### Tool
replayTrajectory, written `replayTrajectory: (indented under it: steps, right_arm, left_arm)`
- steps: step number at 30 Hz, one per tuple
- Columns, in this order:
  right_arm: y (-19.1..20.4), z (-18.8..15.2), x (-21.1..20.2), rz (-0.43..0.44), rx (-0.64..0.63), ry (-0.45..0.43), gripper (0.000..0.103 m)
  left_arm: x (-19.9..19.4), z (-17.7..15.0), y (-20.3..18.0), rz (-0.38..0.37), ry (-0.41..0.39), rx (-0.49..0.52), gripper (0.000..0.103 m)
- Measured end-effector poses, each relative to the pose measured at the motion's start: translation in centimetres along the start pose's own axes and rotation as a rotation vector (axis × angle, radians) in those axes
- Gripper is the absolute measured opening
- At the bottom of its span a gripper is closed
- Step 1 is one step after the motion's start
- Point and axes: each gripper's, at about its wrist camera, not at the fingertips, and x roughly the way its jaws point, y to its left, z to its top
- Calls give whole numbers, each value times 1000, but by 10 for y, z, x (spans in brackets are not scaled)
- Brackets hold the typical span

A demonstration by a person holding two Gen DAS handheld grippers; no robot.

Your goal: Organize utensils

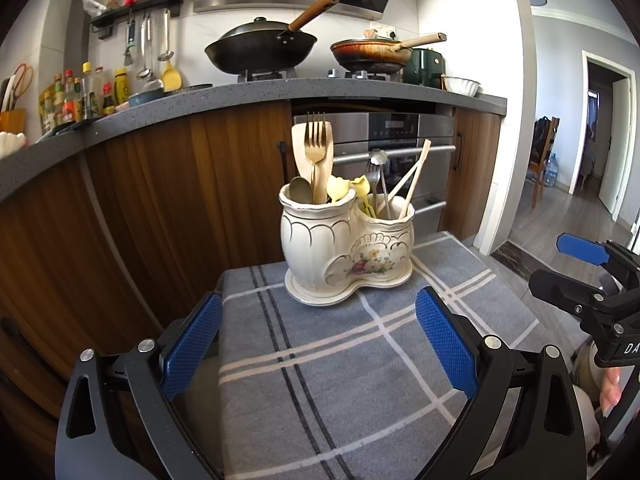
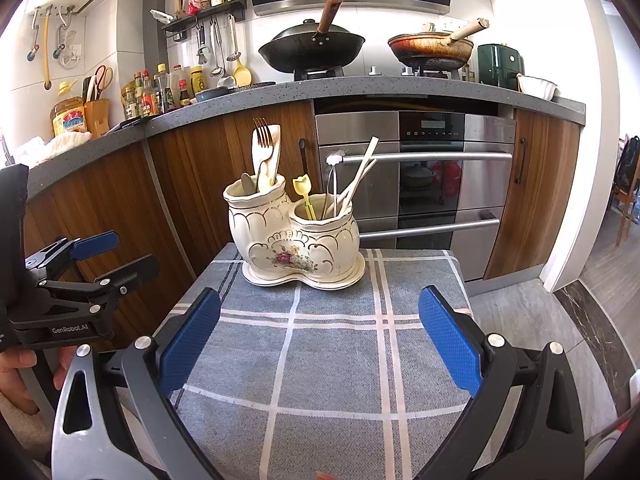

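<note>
The holder (image 1: 347,240), a cream ceramic piece with two joined cups on its own saucer, stands at the far end of the cloth (image 1: 320,360) that covers the small bench, just in front of the oven (image 2: 416,176). The left cup has a gold fork (image 1: 315,140), a wooden spatula (image 1: 302,148) and a spoon (image 1: 301,190); the right cup has chopsticks (image 1: 416,172), a small silver fork (image 1: 374,178) and yellow picks (image 2: 303,192).

The left tool (image 1: 320,344) is held low over the near cloth with its blue pads wide apart and nothing between them. The right tool (image 2: 320,340) is beside it, equally wide apart and empty. Both are well short of the holder.

The holder looks heavy, glazed and breakable, so I'd leave it where it is. The utensils are light and stiff. The metal ones look slick, and I'd pinch them on the shaft just above the rim and lift straight up. The chopsticks lean and cross, so they would come out best one at a time, gripped near the middle. The picks are thin and may slip out of wide pads
</note>
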Motion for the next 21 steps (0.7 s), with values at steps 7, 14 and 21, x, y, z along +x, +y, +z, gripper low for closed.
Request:
replayTrajectory:
  steps: [7, 14, 21]
  right_arm:
    - [1, 1, 1, 4, -2, 5, 98]
    - [1, 1, 2, 4, -1, 7, 98]
    - [1, 0, 4, 5, 2, 11, 98]
  left_arm:
    - [5, -3, -4, 24, 0, 35, 96]
    - [4, -2, -2, 34, -8, 33, 96]
    - [3, -1, -1, 45, -16, 45, 96]
